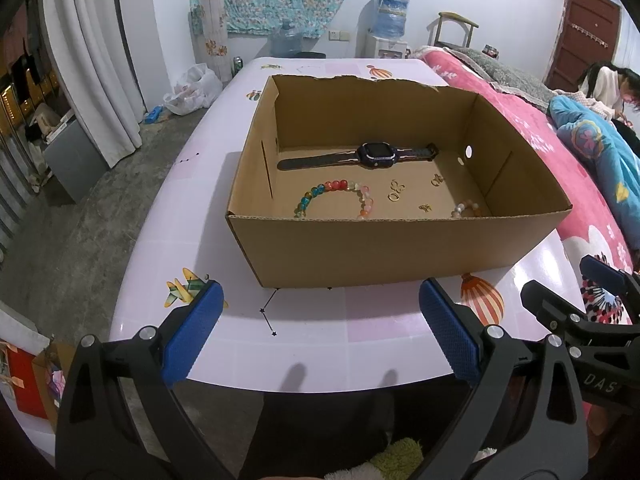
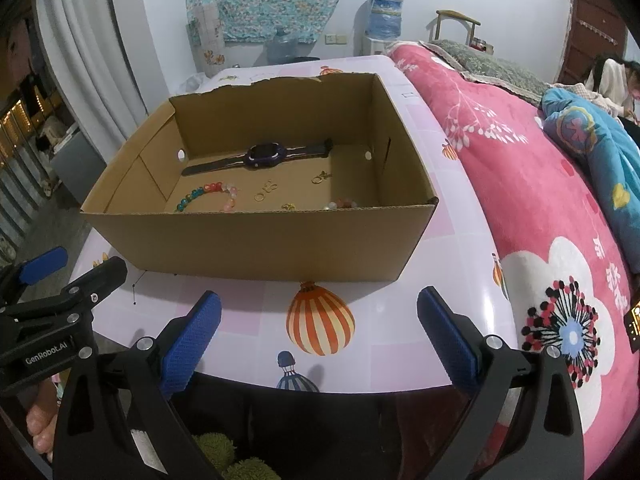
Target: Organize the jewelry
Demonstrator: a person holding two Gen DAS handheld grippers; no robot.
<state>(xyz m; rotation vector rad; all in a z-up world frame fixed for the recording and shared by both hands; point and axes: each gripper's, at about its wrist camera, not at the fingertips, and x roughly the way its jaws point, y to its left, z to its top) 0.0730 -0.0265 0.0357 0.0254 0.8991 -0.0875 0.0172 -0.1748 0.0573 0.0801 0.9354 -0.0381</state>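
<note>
Item 1: my left gripper (image 1: 320, 334), bottom of the left wrist frame, blue pads spread wide, nothing between them, hovering over the near edge of the desk (image 1: 320, 344).

Item 2: my right gripper (image 2: 318, 340), bottom of the right wrist frame, likewise spread wide and holding nothing; it also shows at the lower right edge of the left wrist frame.

Item 3: cardboard box (image 1: 380, 248), open-topped, centre of both frames, standing on the desk.

Contents on the box floor:
- dark smartwatch (image 1: 374, 154), lying flat near the far wall, strap stretched out.
- multicoloured bead bracelet (image 1: 336, 190), lower left of the floor, near edge hidden by the front wall.
- second, paler bead bracelet (image 1: 466, 209), lower right corner, partly hidden.
- small gold pieces: a cluster (image 1: 396, 191) mid-floor, one (image 1: 437, 179) further right, one (image 1: 425, 208) nearest the front wall. I cannot tell what kind each is.

Item 4: pink floral bed cover (image 2: 540, 220), right side of both frames, beside the desk.
</note>
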